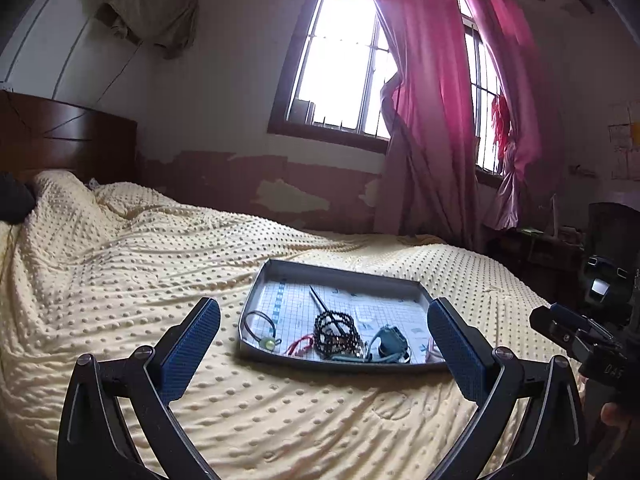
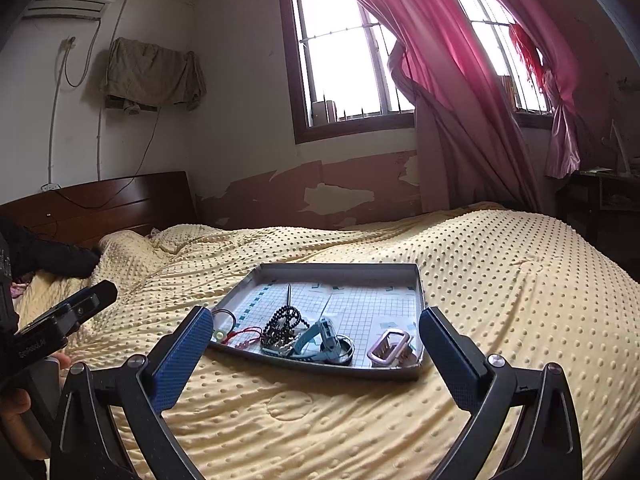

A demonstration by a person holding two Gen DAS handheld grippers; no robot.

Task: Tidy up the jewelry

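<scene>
A shallow grey tray [image 2: 416, 280] is set on the yellow dotted bedspread [image 1: 120, 264], approx. mid-bed, with the jewelry heaped along its near edge. The left gripper [image 1: 324, 344] is held above the bedspread just short of the tray, fingers spread wide w/ nothing between them; the right gripper [image 2: 316, 354] is held the same way, released and empty, its blue pads flanking the tray's near edge in the right wrist view.

Inside the tray, from its left side to its right: a black hair tie [image 1: 256, 322] w/ a pale green bead, a red cord [image 2: 244, 336], a coil of dark beads [image 2: 286, 322] w/ a thin dark stick [image 2: 289, 298] laid across it and pointing to the tray's far wall, a light blue watch [image 2: 320, 338], a metal ring [image 2: 346, 352] touching the watch strap, and a pinkish clip [image 2: 390, 346] in the near right corner. The clip is possibly a hair claw; detail is too small to be sure. The tray floor is lined w/ gridded paper.

Beyond the tray a barred window [image 2: 344, 52] w/ a pink curtain [image 2: 432, 40] is seen; a dark wooden headboard [image 2: 120, 200] is seen far left of the tray.
</scene>
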